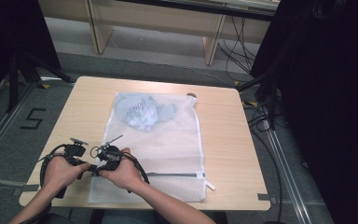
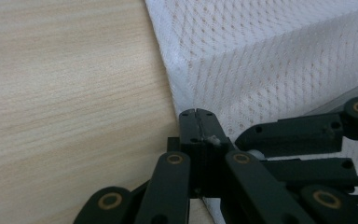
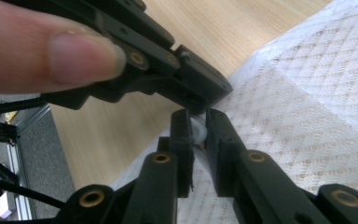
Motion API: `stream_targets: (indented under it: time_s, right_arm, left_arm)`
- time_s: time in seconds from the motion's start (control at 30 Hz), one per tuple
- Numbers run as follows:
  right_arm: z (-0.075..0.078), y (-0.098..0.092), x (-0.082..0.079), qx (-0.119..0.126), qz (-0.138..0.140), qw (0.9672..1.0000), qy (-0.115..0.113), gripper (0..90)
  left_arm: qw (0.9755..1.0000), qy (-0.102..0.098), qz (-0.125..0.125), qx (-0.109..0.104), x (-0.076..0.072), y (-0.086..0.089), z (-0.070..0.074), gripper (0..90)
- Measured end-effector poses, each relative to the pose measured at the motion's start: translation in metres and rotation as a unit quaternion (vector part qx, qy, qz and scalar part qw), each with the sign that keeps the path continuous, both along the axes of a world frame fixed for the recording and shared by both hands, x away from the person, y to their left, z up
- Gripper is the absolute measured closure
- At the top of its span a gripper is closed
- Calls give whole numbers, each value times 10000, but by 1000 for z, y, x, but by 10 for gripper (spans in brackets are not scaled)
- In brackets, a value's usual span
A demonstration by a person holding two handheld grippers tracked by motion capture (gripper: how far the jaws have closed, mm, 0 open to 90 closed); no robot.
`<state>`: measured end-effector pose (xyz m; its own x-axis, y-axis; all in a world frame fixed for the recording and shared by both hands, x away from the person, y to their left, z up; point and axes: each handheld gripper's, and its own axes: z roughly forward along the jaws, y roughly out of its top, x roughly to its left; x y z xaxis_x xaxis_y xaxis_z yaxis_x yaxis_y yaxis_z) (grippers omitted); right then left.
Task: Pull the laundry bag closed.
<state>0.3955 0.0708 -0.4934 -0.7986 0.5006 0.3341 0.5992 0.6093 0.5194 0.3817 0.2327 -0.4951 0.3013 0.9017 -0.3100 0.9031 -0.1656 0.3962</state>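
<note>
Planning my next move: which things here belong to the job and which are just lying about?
In the job: mesh bag, garment inside, zipper, left gripper, right gripper.
Lying about: floor cables, dark disc on the table's far edge.

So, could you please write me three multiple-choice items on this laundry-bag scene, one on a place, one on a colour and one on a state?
1. Where in the mesh laundry bag does the crumpled garment lie?
A. at the end far from the person
B. at the end by the zip
C. outside it, on the table

2. What colour is the bag?
A. black
B. white
C. red

3. How do the jaws of the left gripper stand?
A. wide open
B. closed together at the bag's edge
C. closed on a bottle

Right letters: 1 A, the high view shows the garment in the bag's far part, away from the hands; 2 B, the mesh is white in all three views; 3 B, the left gripper view shows the two tips meeting at the bag's side edge, by the table.
</note>
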Motion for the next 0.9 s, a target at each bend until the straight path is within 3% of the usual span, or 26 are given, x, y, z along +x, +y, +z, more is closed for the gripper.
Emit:
stream_targets:
  time_s: [0.1,0.2,0.33,0.4,0.47,0.53,0.63,0.77,0.9]
  right_arm:
    - [1,-1,-1,-24,0,9998,212,862]
    - [1,-2,-1,43,-30,9998,186,866]
    - [1,-7,-2,18,-170,9993,328,868]
    - [1,-9,-3,16,-231,9990,374,869]
    - [1,-9,-3,-22,-293,9992,273,869]
    - [2,-11,-3,-16,-328,9988,376,870]
    - [4,-11,-3,36,-443,9985,332,870]
    - [6,-13,-3,86,-397,9982,450,870]
    - [6,-14,-3,39,-478,9981,395,870]
  left_arm:
    - [10000,-41,-45,34,-1,0,0,894]
    - [9996,-137,-177,166,-2,-2,1,895]
    - [9987,-287,-313,271,-4,-5,0,895]
    - [9982,-261,-399,355,-4,-4,1,895]
    - [9986,-271,-335,294,-4,-5,1,895]
    - [9982,-321,-381,325,-4,-5,1,896]
    - [9988,-271,-273,292,-6,-7,1,896]
    - [9984,-355,-331,303,-5,-5,0,896]
    - [9983,-374,-346,294,-5,-6,0,896]
